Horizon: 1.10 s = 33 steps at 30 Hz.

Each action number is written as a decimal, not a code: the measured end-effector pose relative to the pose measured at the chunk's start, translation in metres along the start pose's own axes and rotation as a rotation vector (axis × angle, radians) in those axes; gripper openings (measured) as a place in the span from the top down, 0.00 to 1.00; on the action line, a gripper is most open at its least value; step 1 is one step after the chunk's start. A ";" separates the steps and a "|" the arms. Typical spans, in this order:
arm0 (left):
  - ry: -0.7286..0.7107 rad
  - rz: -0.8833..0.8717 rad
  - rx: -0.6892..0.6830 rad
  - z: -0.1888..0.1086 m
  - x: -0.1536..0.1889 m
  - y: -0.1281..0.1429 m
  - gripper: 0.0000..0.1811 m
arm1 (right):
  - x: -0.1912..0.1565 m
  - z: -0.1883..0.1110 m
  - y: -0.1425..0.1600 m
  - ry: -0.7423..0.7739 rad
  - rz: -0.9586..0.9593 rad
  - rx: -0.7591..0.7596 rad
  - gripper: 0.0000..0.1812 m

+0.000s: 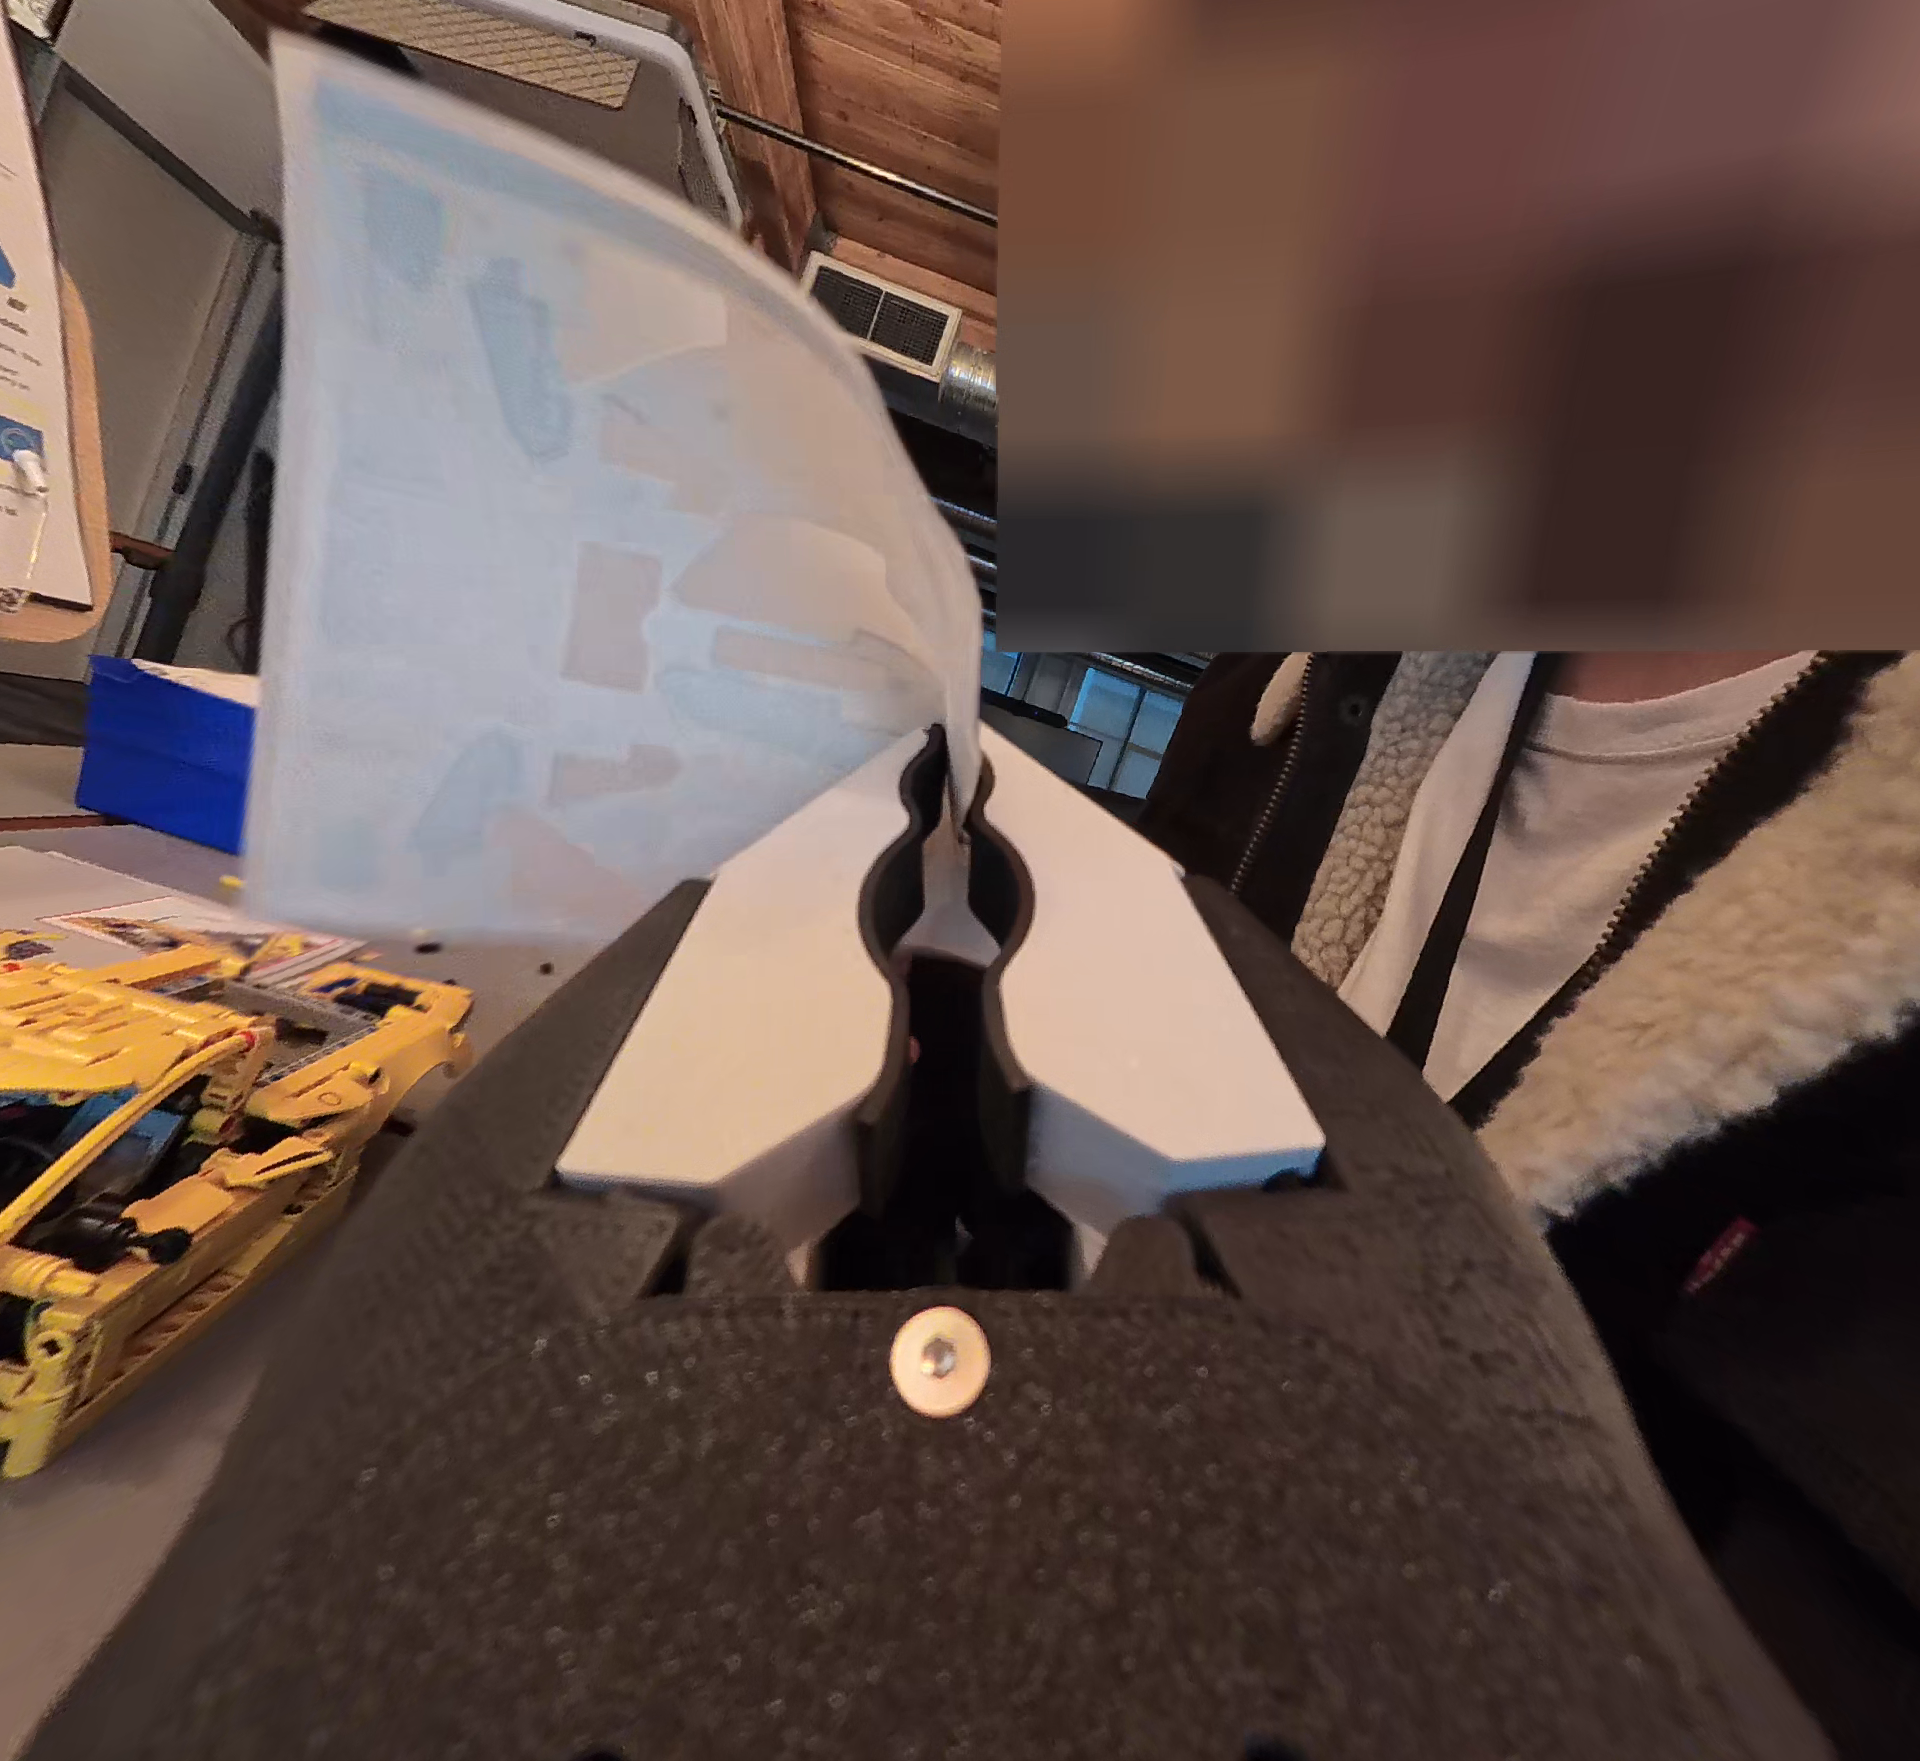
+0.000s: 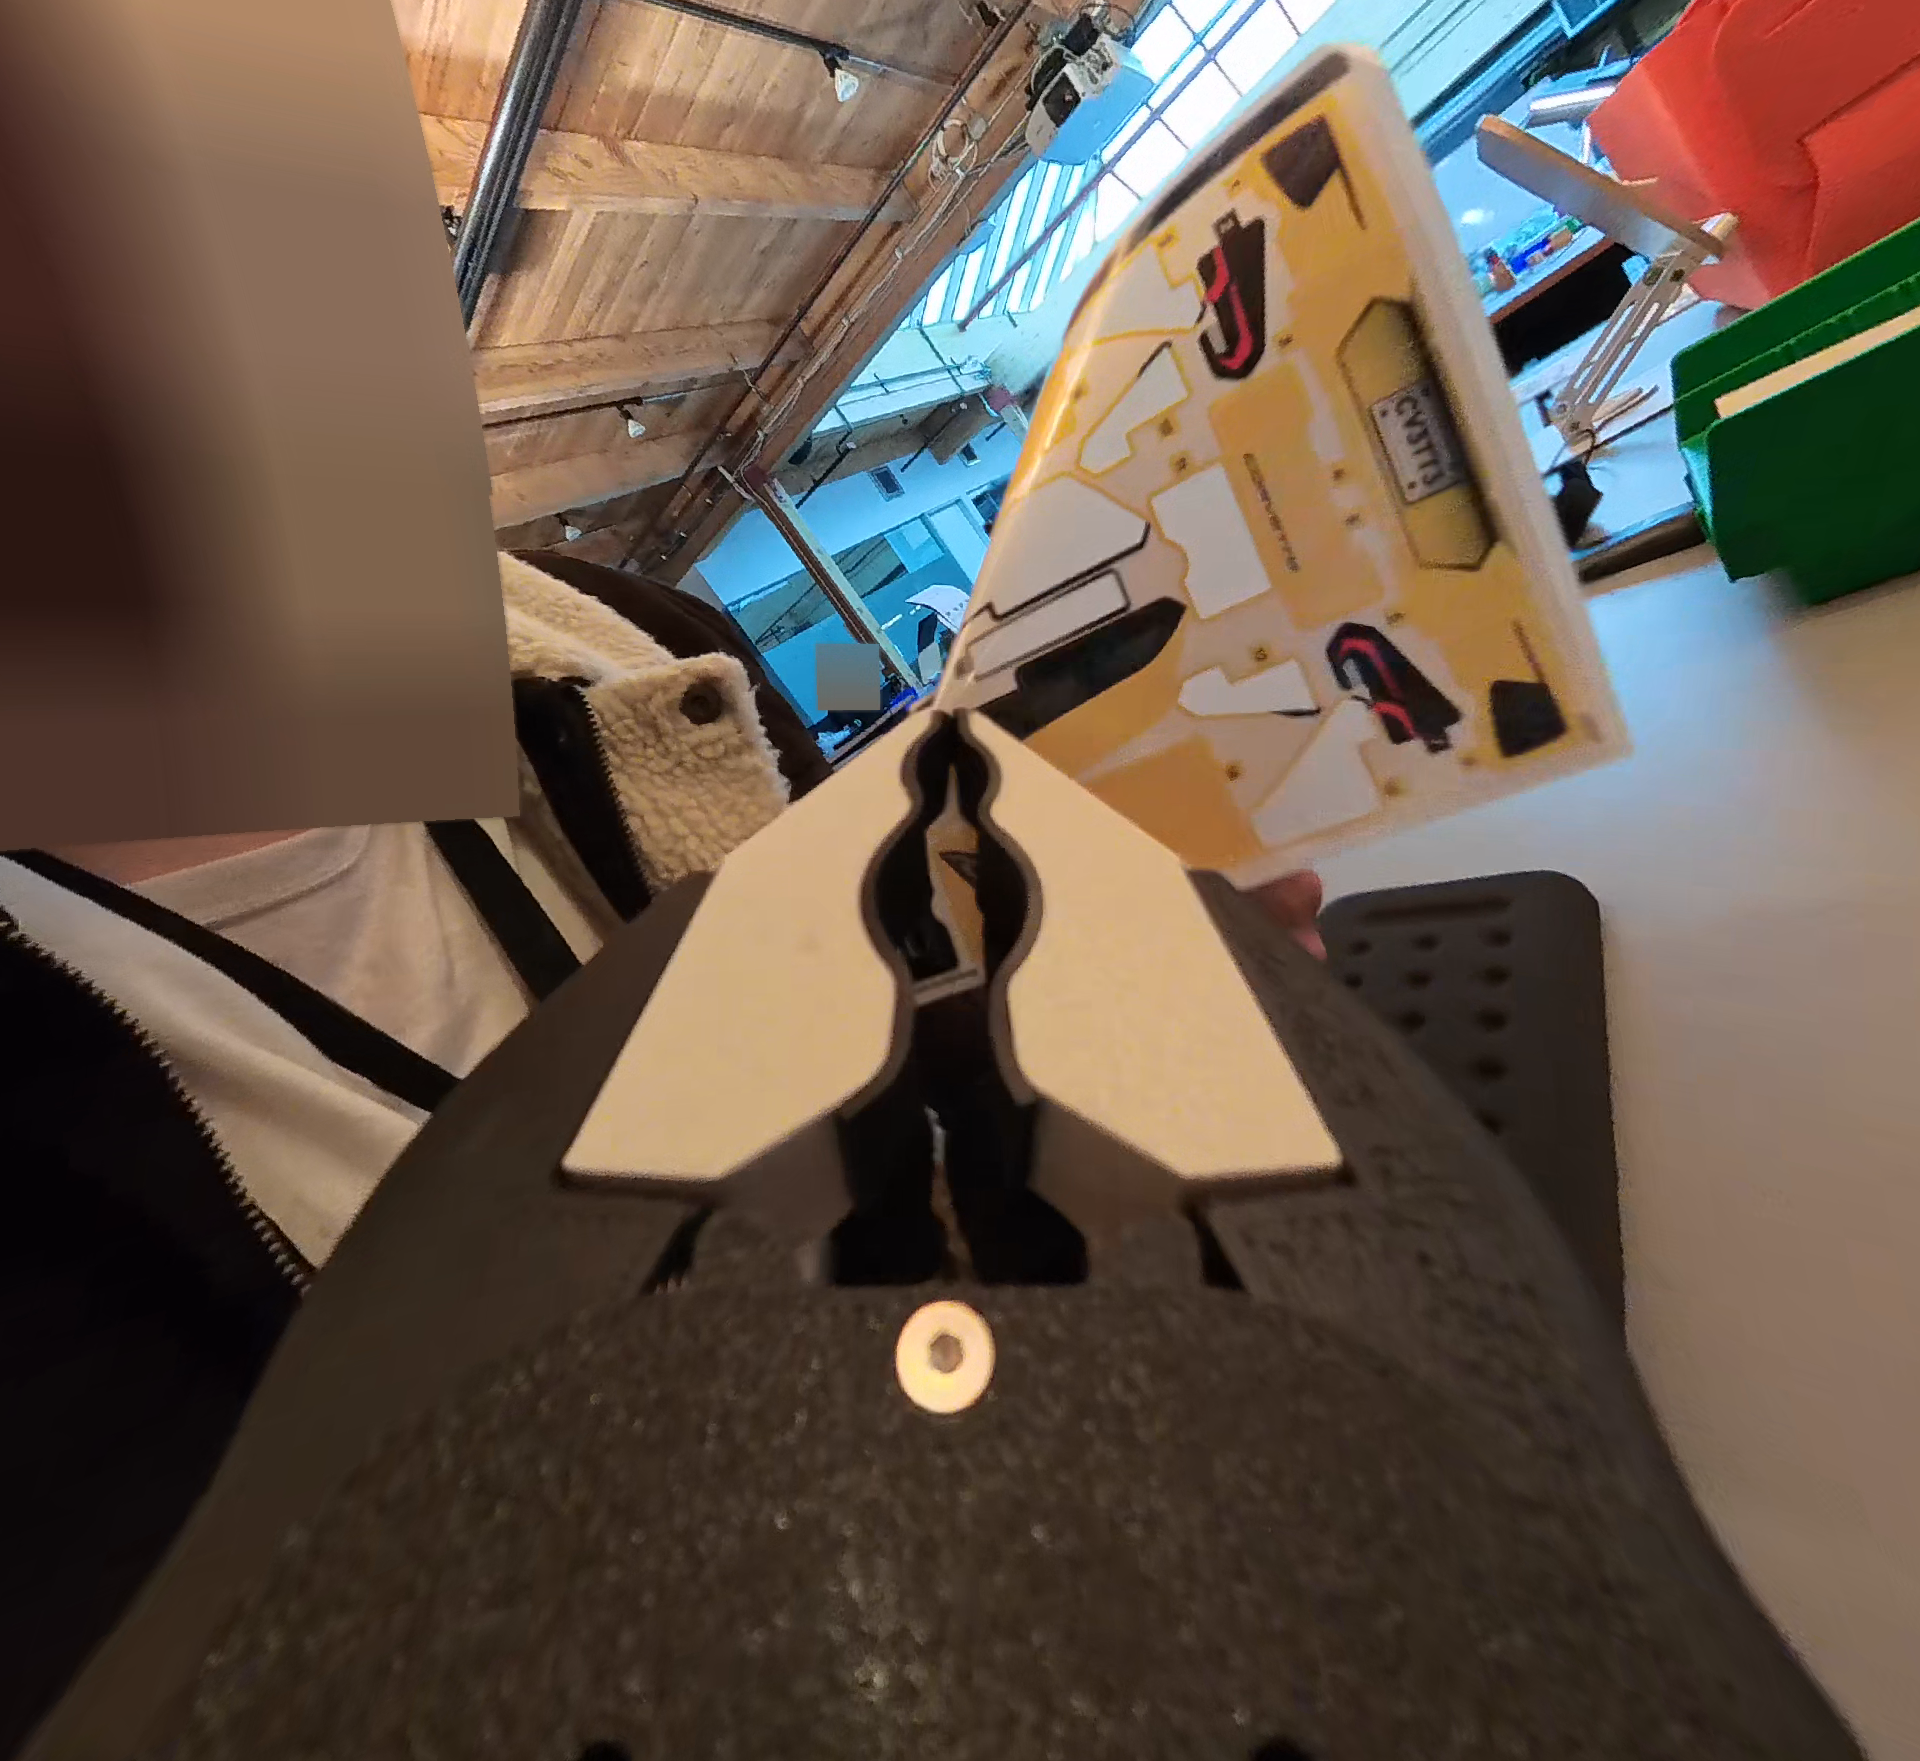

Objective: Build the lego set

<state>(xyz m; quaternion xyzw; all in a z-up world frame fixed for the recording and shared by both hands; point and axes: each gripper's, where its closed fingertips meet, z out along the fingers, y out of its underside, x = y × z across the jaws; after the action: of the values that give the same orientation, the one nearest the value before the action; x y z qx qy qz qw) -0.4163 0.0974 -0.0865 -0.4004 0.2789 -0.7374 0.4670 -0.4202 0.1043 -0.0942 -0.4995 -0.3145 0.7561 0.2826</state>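
My left gripper (image 1: 948, 755) is shut on the edge of a sticker sheet (image 1: 582, 485). It holds the sheet up in the air, pale back side toward this view, curving up and to the left. In the right wrist view the same kind of sheet (image 2: 1299, 485) shows its printed side, with yellow, white, black and red stickers. My right gripper (image 2: 951, 735) is shut on that sheet's lower left corner, and a yellow bit of it shows in the hollow between the fingers. A partly built yellow lego car (image 1: 177, 1119) lies on the grey table (image 1: 125, 1555) at the lower left.
A person in a fleece-lined jacket (image 1: 1662, 984) is close behind both grippers. A blue bin (image 1: 166, 755) stands behind the car, with printed sheets (image 1: 156, 922) beside it. A green bin (image 2: 1818, 454) and an orange-red object (image 2: 1787, 49) are at the far right. A black perforated part (image 2: 1475, 984) lies by the right gripper. The tips of both grippers are at nearly the same place. The partly built yellow lego car (image 1: 177, 1119) is about 25 cm from both grippers' fingertips.
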 end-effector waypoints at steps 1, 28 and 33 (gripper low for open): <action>-0.004 0.002 -0.002 0.000 -0.001 0.000 1.00 | 0.000 0.000 -0.001 -0.001 -0.001 0.004 1.00; -0.226 0.034 -0.136 -0.021 -0.036 0.014 1.00 | 0.030 -0.036 -0.023 0.419 -0.278 -0.073 1.00; -0.369 0.027 -0.172 -0.042 -0.052 0.020 1.00 | 0.036 -0.052 -0.034 0.606 -0.449 -0.130 1.00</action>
<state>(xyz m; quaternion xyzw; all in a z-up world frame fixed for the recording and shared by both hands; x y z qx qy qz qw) -0.4300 0.1384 -0.1409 -0.5633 0.2560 -0.6188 0.4840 -0.3806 0.1629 -0.1051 -0.6360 -0.3655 0.4720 0.4890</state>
